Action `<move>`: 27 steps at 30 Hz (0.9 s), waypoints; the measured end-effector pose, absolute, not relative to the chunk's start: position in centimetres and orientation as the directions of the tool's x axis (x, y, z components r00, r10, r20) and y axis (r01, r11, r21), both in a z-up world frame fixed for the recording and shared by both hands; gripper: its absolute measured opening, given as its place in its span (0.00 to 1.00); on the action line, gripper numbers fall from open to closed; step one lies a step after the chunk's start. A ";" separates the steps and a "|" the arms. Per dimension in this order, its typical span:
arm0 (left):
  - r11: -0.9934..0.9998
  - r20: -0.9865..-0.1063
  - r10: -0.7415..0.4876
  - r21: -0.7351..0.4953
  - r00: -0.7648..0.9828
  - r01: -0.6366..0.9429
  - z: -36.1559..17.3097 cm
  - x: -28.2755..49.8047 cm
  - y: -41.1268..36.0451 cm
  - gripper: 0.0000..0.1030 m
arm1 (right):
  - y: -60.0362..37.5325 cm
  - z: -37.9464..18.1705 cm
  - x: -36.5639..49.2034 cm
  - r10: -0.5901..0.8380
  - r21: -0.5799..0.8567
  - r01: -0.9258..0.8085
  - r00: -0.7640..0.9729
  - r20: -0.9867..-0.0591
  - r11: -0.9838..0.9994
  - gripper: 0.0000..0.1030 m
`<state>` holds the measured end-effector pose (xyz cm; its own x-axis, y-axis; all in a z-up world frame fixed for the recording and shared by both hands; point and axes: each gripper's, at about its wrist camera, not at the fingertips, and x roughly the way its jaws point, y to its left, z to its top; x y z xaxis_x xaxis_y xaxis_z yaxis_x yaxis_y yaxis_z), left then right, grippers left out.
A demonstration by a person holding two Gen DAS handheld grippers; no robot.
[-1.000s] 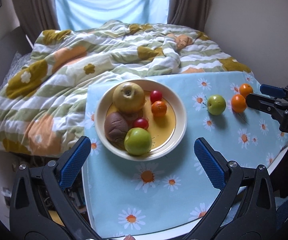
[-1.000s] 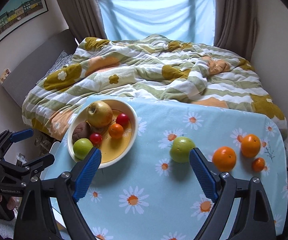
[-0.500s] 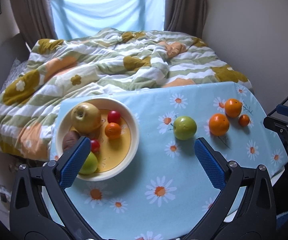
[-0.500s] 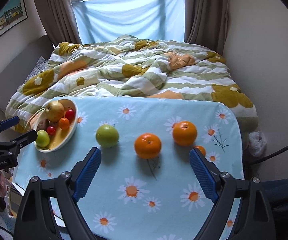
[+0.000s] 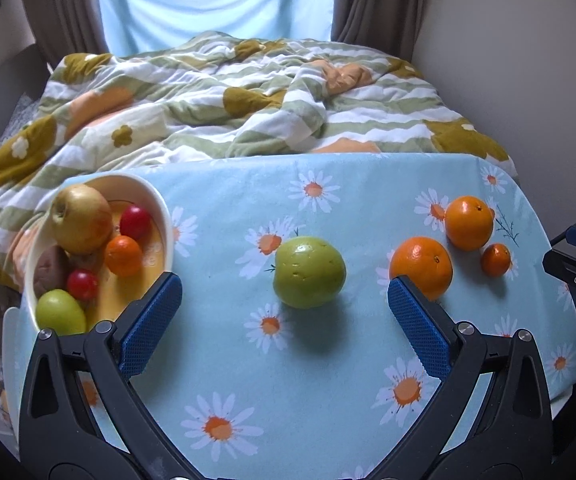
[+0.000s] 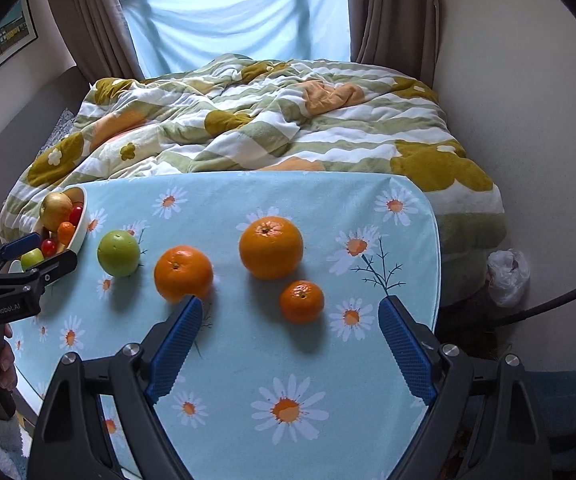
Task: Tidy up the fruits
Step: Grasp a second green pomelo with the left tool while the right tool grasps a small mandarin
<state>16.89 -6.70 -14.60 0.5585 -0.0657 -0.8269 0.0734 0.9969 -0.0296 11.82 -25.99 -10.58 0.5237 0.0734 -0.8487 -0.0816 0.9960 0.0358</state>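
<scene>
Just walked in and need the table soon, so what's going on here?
A person is sorting fruit with two handheld grippers. The left gripper hangs open before the green apple; the right gripper hangs open near the small orange. Neither holds anything. Two bigger oranges are also outside the bowl.

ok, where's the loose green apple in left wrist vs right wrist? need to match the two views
Left wrist: green apple sits centre frame on the tablecloth, between the open blue fingers of the left gripper.
Right wrist: same apple at left of centre, just right of the bowl.
Shared landmark: the nearest large orange, immediately right of the apple in both views.
</scene>
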 end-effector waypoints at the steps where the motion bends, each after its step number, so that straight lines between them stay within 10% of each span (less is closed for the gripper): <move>1: 0.997 -0.828 -0.063 -0.027 0.557 0.072 -15.1 17.3 -6.9 1.00 | -26.0 -10.6 11.8 0.073 0.036 -0.082 0.524 -0.849 0.996 0.85; 13: 0.998 -0.861 -0.048 -0.024 0.506 0.055 -20.2 20.2 -8.5 0.86 | -27.2 -15.2 14.0 0.126 0.081 -0.117 0.465 -0.876 0.990 0.85; 20: 0.998 -0.876 -0.029 0.000 0.482 0.060 -21.1 20.8 -9.2 0.60 | -27.0 -16.1 14.7 0.142 0.087 -0.140 0.451 -0.881 0.986 0.84; 27: 0.998 -0.879 -0.022 0.010 0.476 0.065 -21.2 20.7 -9.3 0.60 | -26.6 -17.1 15.0 0.156 0.091 -0.168 0.430 -0.889 0.982 0.66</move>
<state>20.70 -9.30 -21.23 0.4761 -0.0222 -0.8791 0.0654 0.9978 0.0102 15.03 -26.61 -17.14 0.4298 0.1556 -0.8894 -0.1678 0.9816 0.0907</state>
